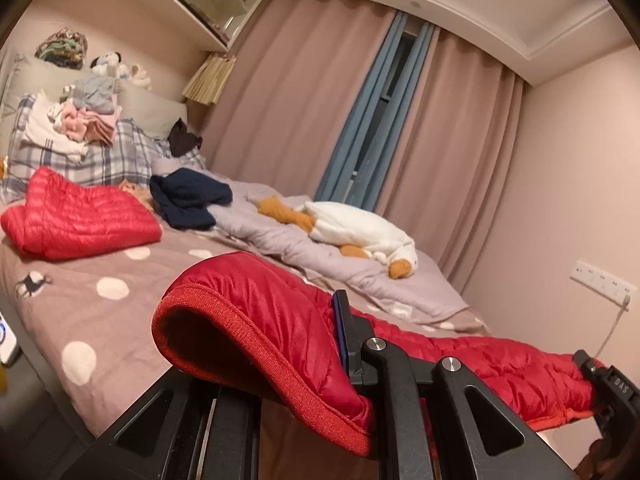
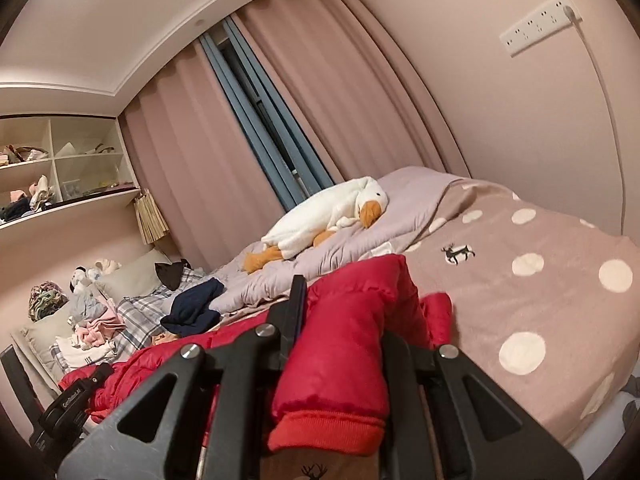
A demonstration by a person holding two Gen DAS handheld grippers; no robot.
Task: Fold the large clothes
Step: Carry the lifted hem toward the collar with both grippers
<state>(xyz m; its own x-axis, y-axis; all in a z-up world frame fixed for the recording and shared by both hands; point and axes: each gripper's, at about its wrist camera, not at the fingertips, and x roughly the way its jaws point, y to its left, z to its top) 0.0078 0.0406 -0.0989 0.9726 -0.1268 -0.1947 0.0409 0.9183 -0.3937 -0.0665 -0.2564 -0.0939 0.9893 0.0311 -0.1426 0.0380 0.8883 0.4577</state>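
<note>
**Red puffer jacket held taut between two closed grippers**

Jaws of the left gripper (image 1: 352, 344) are closed on the red puffer jacket (image 1: 280, 320), pinching it beside a ribbed cuff opening that droops over the near finger. From there the quilted fabric runs right, raised above the bed (image 1: 120, 312), to the right gripper (image 1: 600, 384), whose black body shows pale lettering too small and partial to read with certainty. The right wrist view shows that gripper (image 2: 340, 344) clamped on a bunched sleeve of the same jacket (image 2: 344, 360), its ribbed hem hanging toward the lens; the jacket's body stretches left to the left gripper (image 2: 76, 400), which carries a line of white print, blurred and illegible.

Only the left wrist view shows a second red quilted garment (image 1: 80, 216) lying folded on the bed near the checked pillow (image 1: 104, 160). Both views show the navy garment (image 1: 188, 196), the plush goose (image 1: 360, 232) on the grey quilt (image 1: 304, 256), the stack of pale laundry (image 1: 80, 120), the pink curtains (image 1: 288, 100) and the wall socket strip (image 1: 602, 282). Open shelf cubbies (image 2: 60, 168) appear clearly only from the right wrist. A small deer motif (image 2: 458, 254) marks the dotted bedspread.
</note>
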